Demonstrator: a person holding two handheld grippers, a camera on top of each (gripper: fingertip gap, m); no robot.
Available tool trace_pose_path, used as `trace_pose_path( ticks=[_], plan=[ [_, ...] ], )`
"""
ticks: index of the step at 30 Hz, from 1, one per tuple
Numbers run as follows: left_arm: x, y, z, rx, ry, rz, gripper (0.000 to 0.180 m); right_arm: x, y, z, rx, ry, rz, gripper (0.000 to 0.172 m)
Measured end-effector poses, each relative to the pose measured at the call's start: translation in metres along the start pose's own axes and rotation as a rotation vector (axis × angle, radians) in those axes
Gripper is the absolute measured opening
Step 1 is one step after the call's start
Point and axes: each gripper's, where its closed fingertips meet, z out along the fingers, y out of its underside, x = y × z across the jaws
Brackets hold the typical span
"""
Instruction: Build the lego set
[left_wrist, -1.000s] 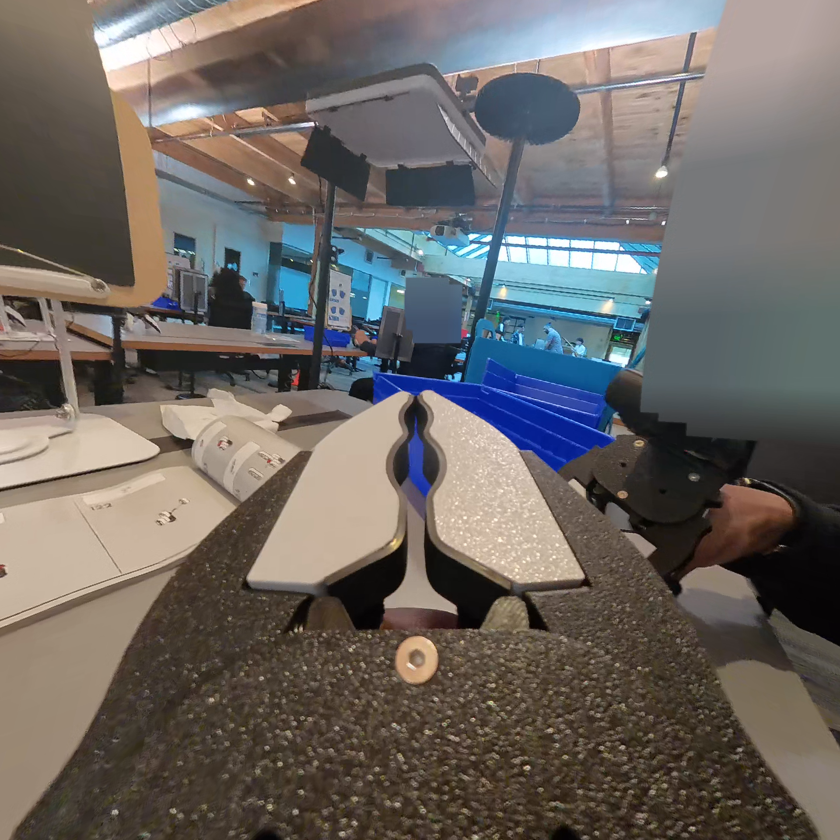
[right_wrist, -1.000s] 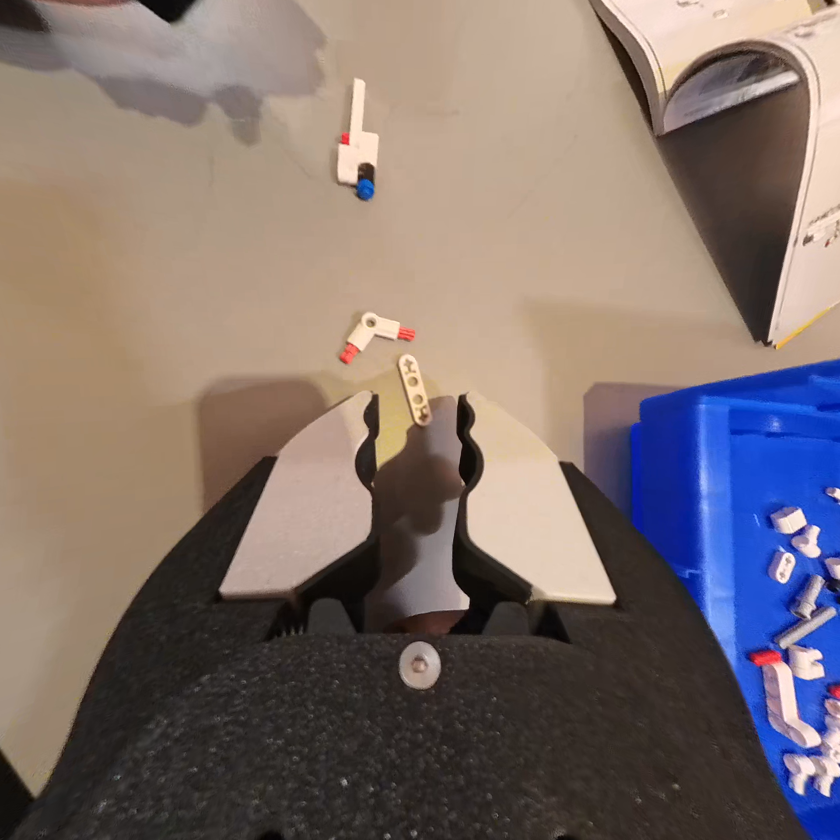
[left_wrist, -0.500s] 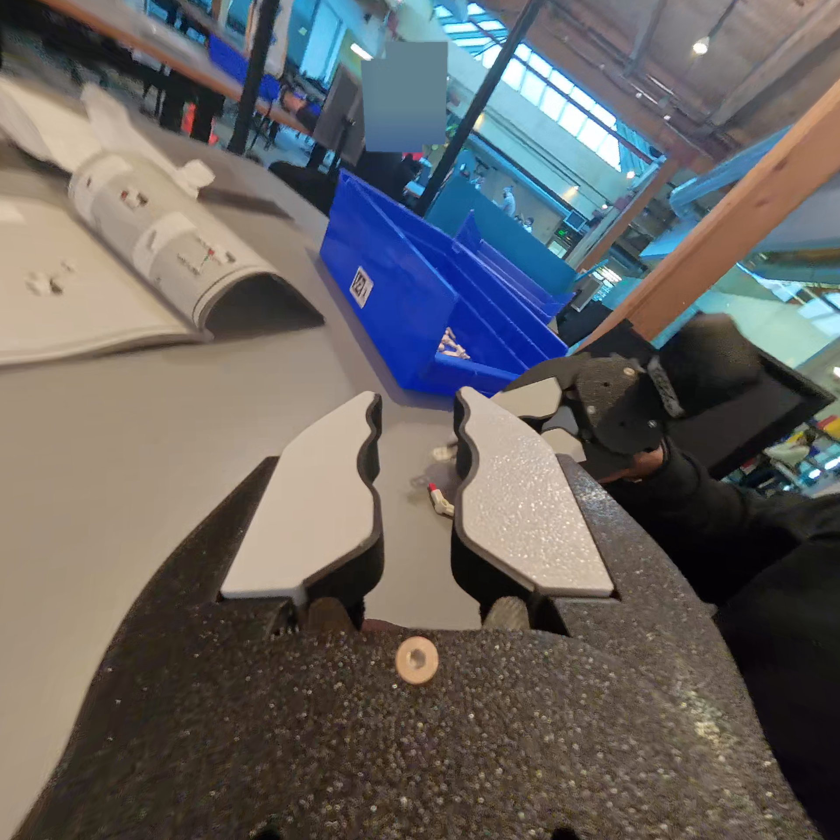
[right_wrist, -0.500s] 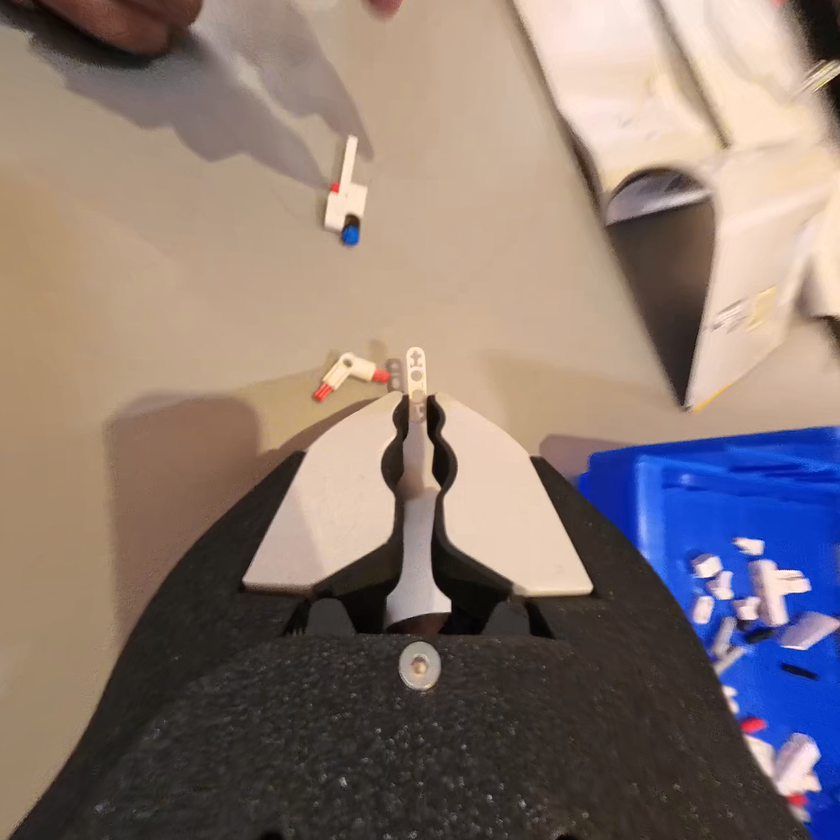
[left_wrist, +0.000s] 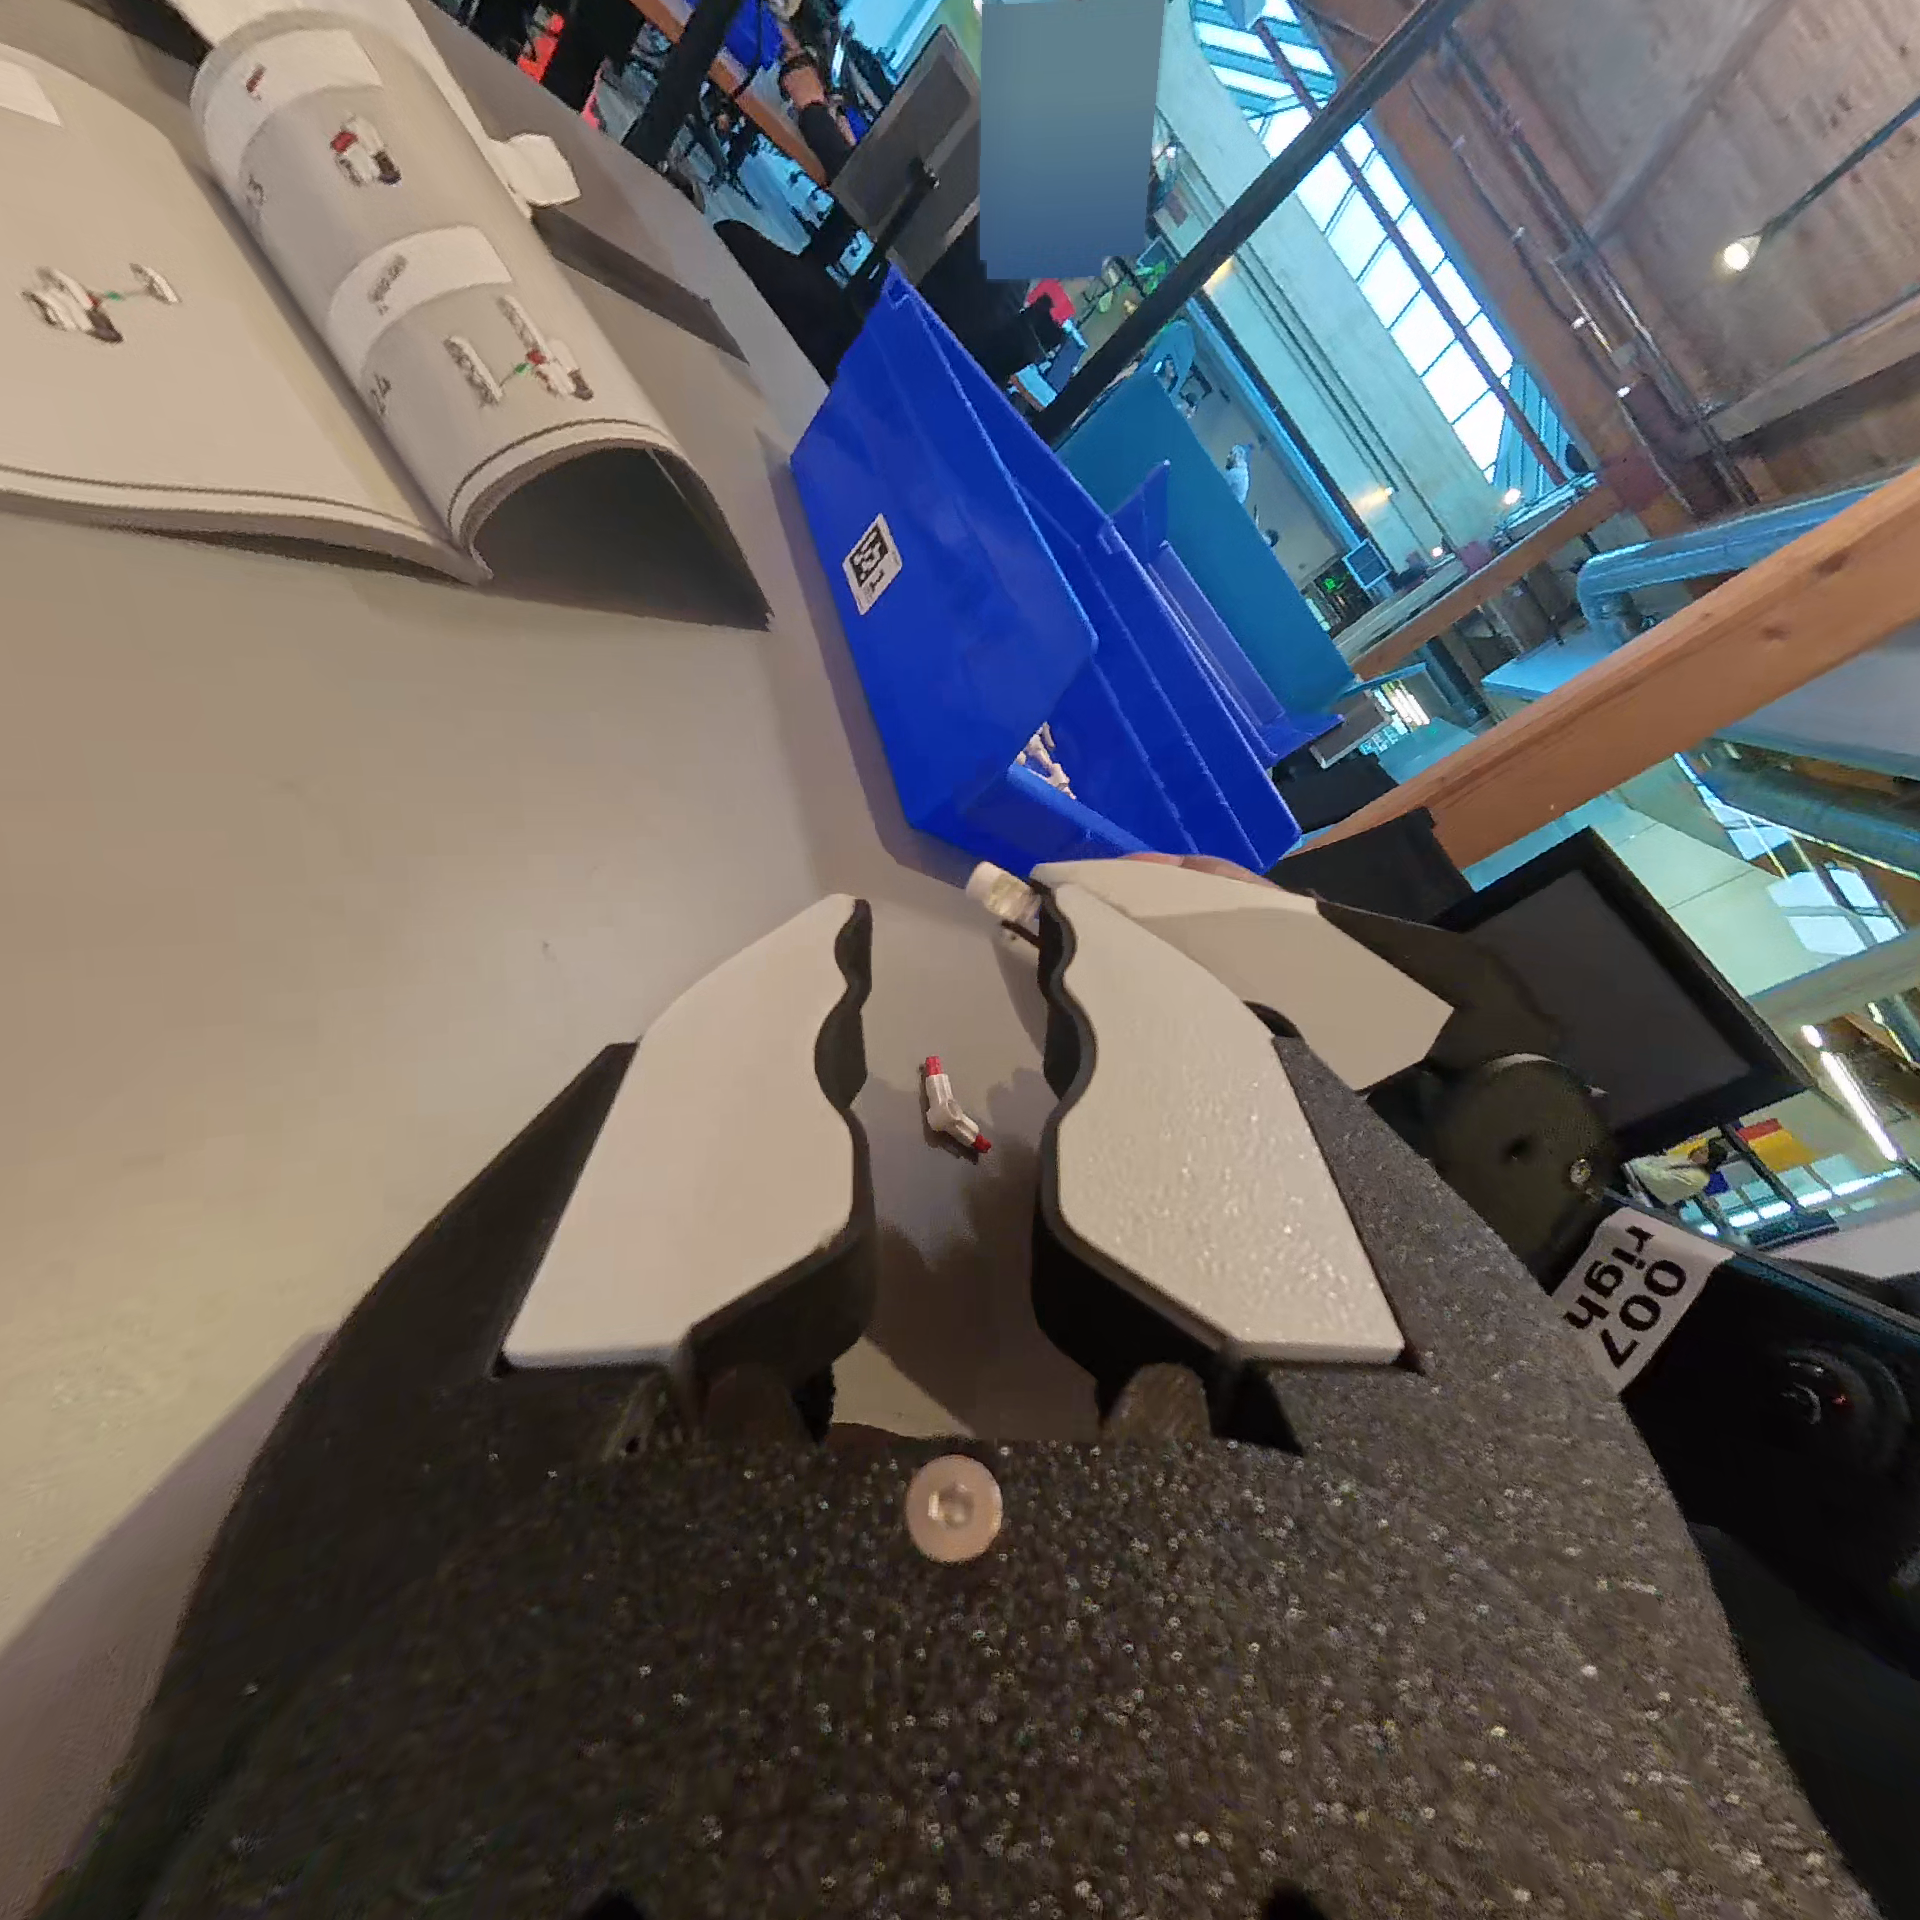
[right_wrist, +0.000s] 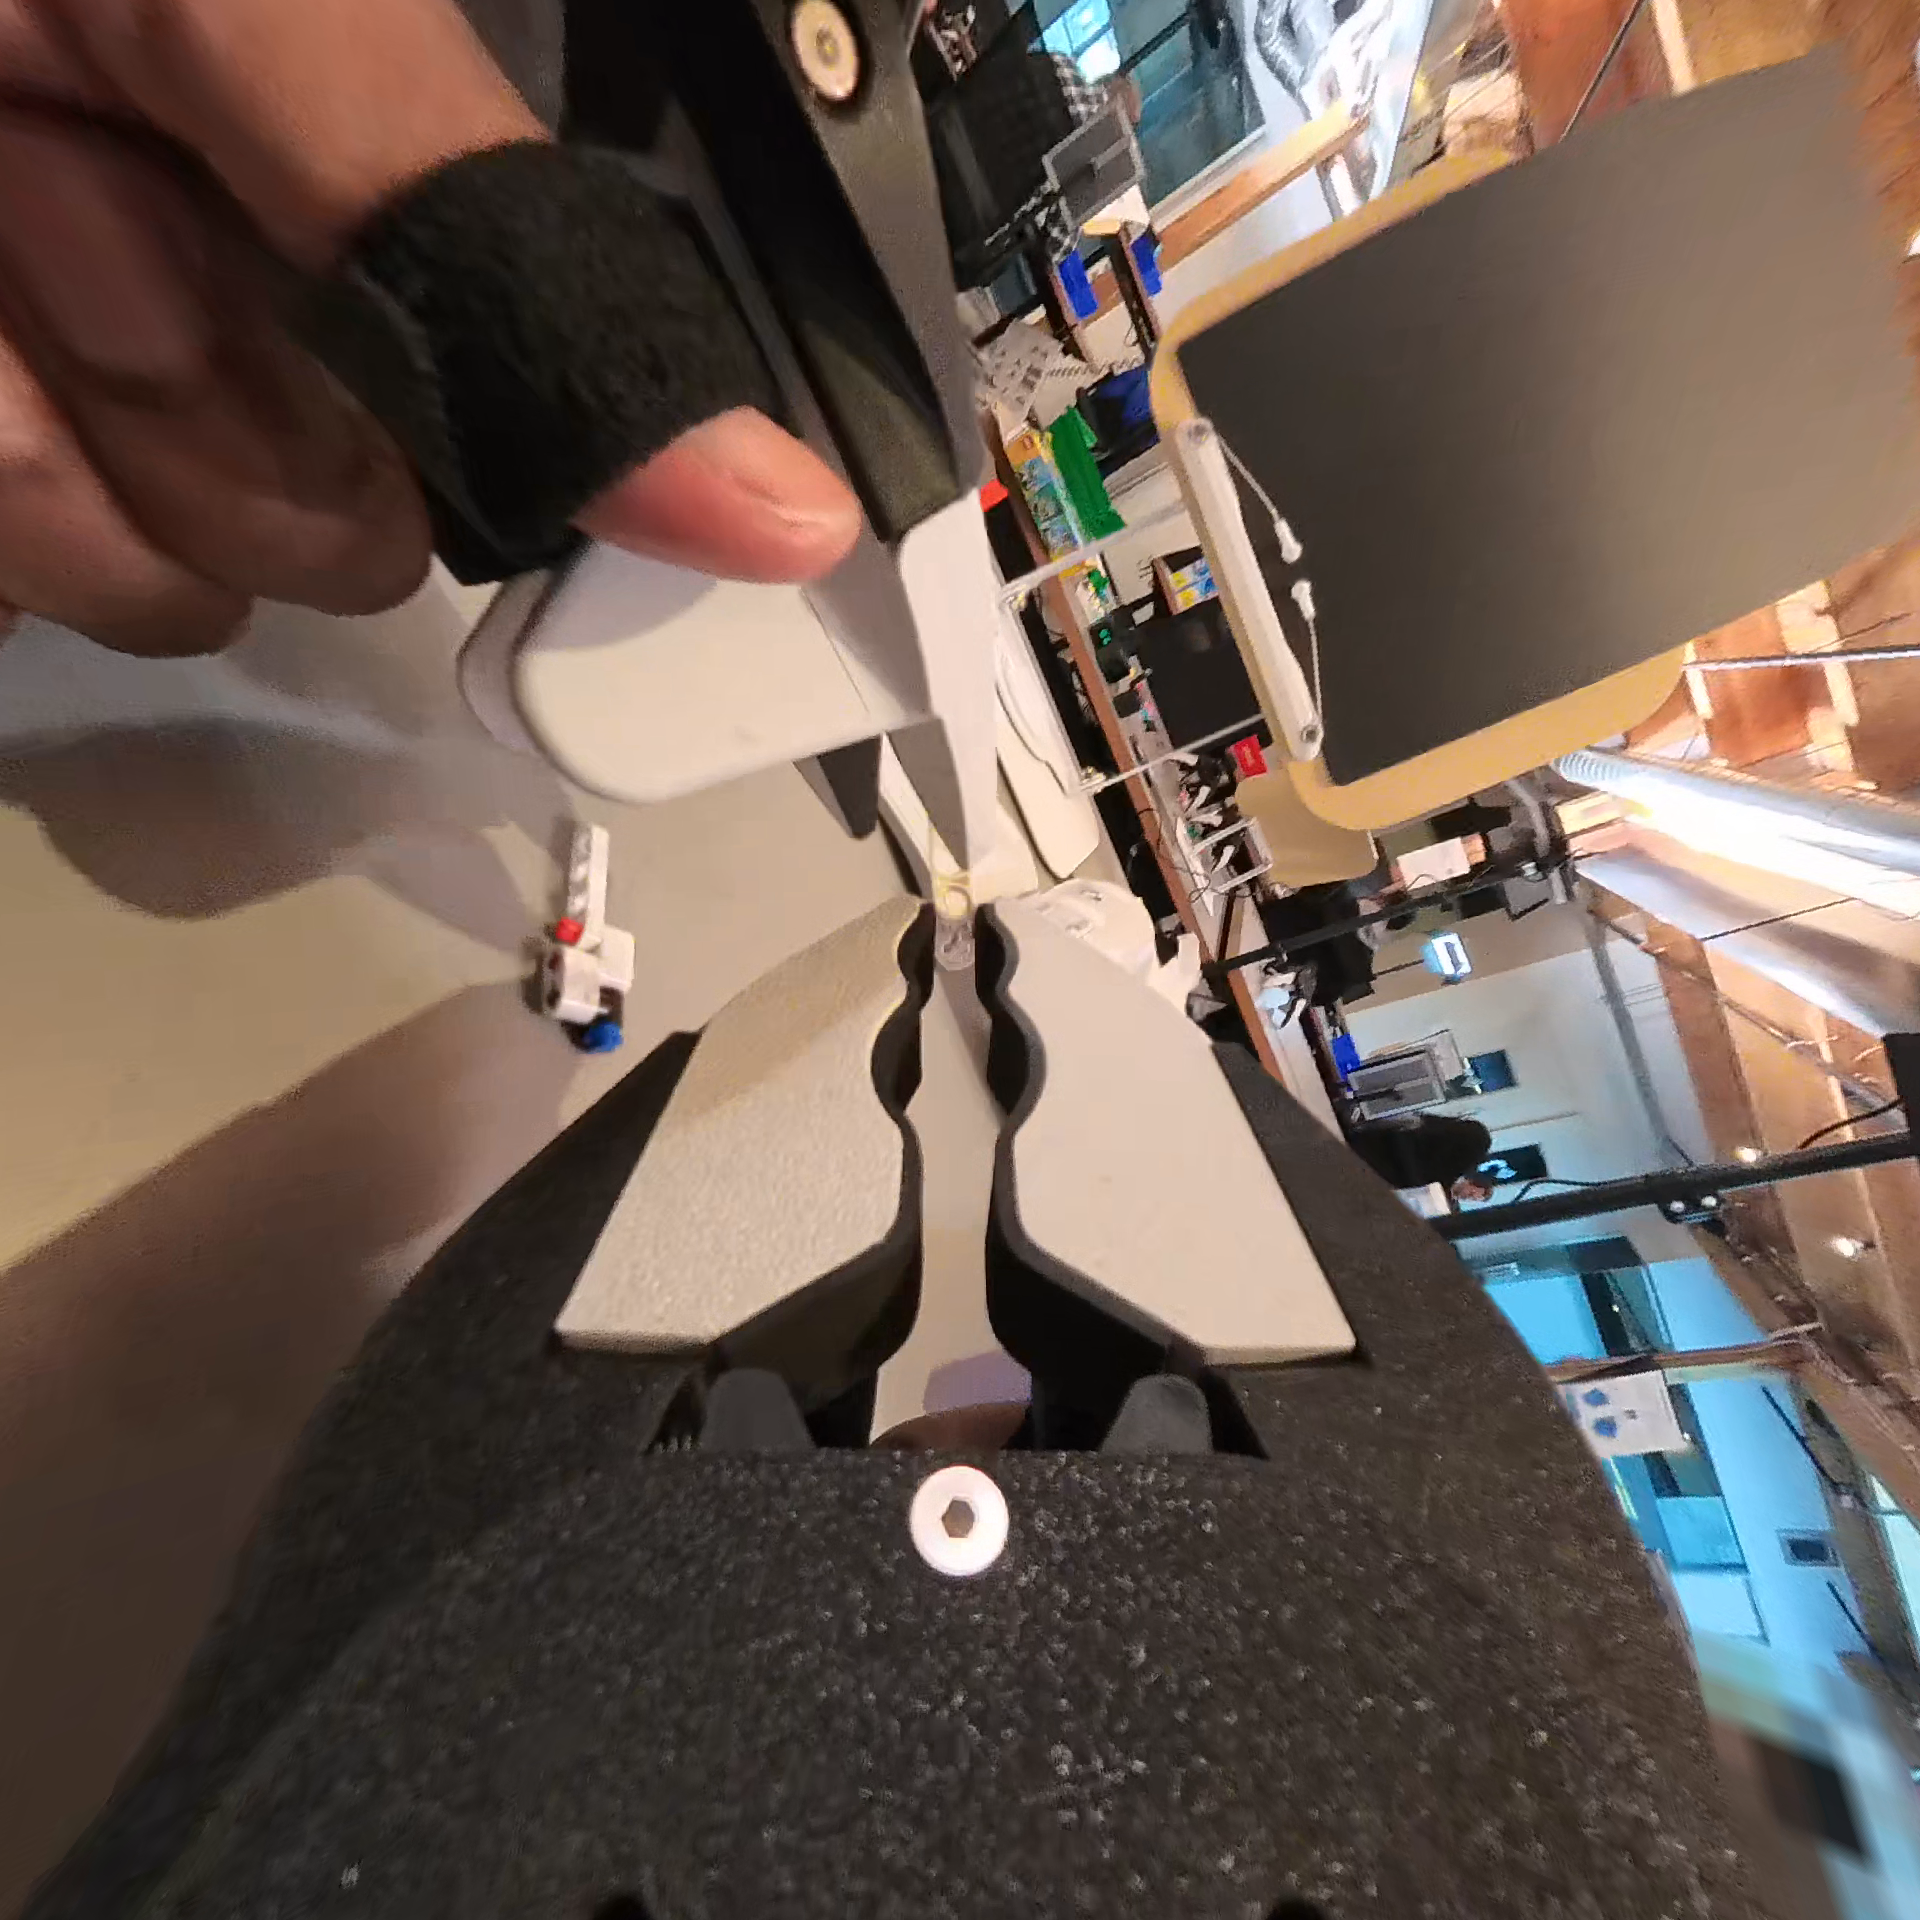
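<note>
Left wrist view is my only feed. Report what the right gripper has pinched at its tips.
Observer: The right gripper is closed on a small pale flat beam with holes, pinched at its very fingertips.
Operator: Now name what lies on the table outside my frame.
Observer: A white brick assembly with a red stud and a blue pin lies on the table, left of the right gripper's fingers.
Operator: Describe what is behind my camera.
Observer: A hand with a black strap across one finger.

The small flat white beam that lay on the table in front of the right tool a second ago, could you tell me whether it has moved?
Yes. The beam is off the grey table, now raised and pinched at the right tool tips.
</note>
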Motion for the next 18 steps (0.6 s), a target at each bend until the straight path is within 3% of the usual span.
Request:
trace_pose_path(
  ticks=[9,14,18],
  plan=[
    [0.016,-0.004,-0.005,0.021,0.089,0.31,0.005,0.003,-0.011,-0.01,0.103,0.001,0.043,0.007],
    [0.019,-0.013,-0.013,0.063,0.155,0.382,0.004,0.011,-0.018,-0.021,0.231,-0.162,0.313,0.014],
    [0.034,-0.012,-0.02,0.07,0.276,0.463,0.004,0.01,-0.02,-0.025,0.304,-0.418,0.61,0.023]
  ],
)
